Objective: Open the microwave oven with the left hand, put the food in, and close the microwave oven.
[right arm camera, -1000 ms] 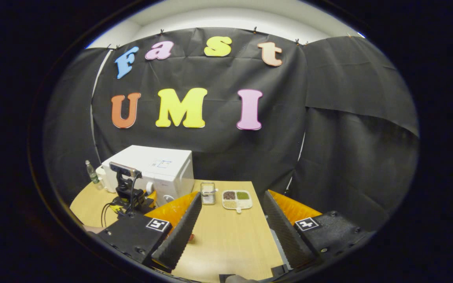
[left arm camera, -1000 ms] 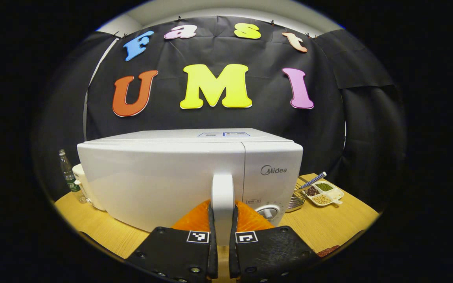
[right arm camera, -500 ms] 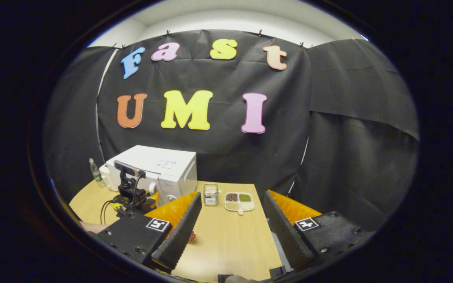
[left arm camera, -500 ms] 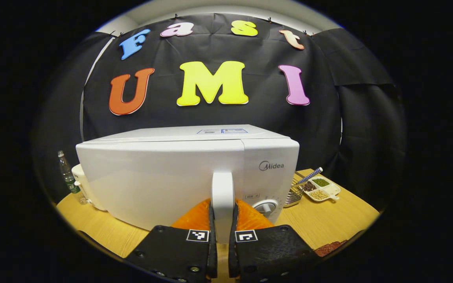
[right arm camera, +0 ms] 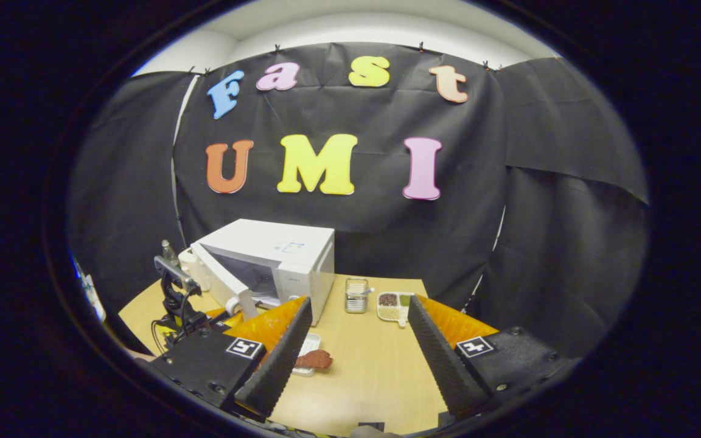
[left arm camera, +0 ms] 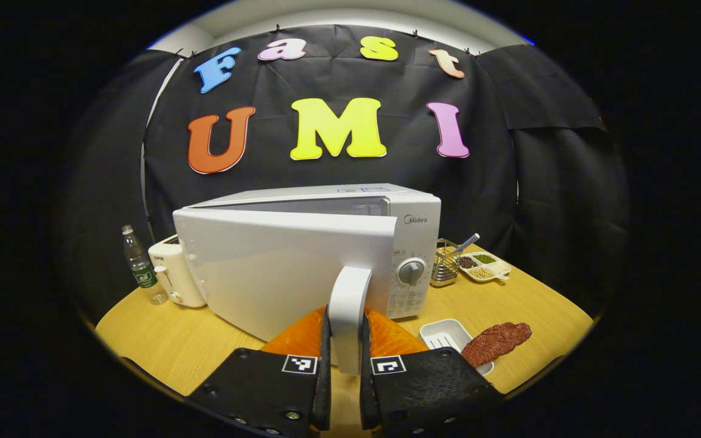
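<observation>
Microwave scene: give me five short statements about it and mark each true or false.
1. The left gripper has both fingers pressed on the door handle. True.
2. The microwave door is fully shut. False: it stands partly open, with a gap showing along its top edge.
3. The right gripper holds the piece of meat. False: its fingers are spread wide and hold nothing; the meat lies across the rim of a small white tray on the table.
4. A water bottle stands to the left of the microwave in the left gripper view. True.
5. The divided dish of beans sits inside the microwave. False: it rests on the table beside a wire basket.
</observation>
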Tool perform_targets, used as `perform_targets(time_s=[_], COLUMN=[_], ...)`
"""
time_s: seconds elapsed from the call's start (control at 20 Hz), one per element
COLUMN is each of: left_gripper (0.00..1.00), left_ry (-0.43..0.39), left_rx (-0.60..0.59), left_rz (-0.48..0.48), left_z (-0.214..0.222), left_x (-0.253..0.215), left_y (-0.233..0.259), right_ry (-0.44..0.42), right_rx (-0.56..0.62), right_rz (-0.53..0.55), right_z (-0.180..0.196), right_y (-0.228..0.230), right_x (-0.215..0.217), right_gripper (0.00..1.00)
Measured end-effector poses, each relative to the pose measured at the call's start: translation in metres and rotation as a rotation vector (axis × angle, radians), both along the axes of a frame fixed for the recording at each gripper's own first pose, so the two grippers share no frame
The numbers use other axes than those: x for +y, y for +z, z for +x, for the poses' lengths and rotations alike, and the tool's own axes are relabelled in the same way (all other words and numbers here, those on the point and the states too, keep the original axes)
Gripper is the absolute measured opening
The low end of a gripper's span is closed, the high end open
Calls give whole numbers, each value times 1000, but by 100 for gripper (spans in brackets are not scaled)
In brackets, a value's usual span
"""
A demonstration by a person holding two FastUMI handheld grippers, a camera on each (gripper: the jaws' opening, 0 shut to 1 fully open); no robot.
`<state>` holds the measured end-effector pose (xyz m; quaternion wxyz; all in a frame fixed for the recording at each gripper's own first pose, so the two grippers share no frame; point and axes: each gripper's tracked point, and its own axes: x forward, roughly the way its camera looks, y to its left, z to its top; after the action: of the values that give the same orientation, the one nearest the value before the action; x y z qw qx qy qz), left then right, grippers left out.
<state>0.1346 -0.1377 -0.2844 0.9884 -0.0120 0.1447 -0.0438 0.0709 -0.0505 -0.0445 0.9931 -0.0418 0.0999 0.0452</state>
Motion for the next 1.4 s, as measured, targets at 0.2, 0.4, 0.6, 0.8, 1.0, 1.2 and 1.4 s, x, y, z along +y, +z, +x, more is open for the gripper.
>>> perform_targets(time_s=[0.2,0.4,0.6,0.8,1.0,1.2,1.4], left_gripper=[96,96,96,96,96,96,96], left_ry=[47,51,44,48,68,104,128], left_rx=[-39,-34,-32,-12,-1,18,26], left_rz=[80,84,98,111,133,142,164], left_z=[-4,-26,-46,-71,-96,-121,-141], left_x=[33,46,64,90,124,165,209], left_y=[0,8,14,16,14,11,7], right_ry=[31,56,80,106,138,167,177], right_rx=[4,3,9,-2,3,15,20], right_rz=[2,8,29,36,38,56,54], right_z=[-4,-9,-10,-14,-22,-33,-43], right_y=[-4,-8,-10,-9,-14,-23,-33], right_x=[16,31,49,70,101,137,166], right_gripper=[100,91,100,100,100,100,100])
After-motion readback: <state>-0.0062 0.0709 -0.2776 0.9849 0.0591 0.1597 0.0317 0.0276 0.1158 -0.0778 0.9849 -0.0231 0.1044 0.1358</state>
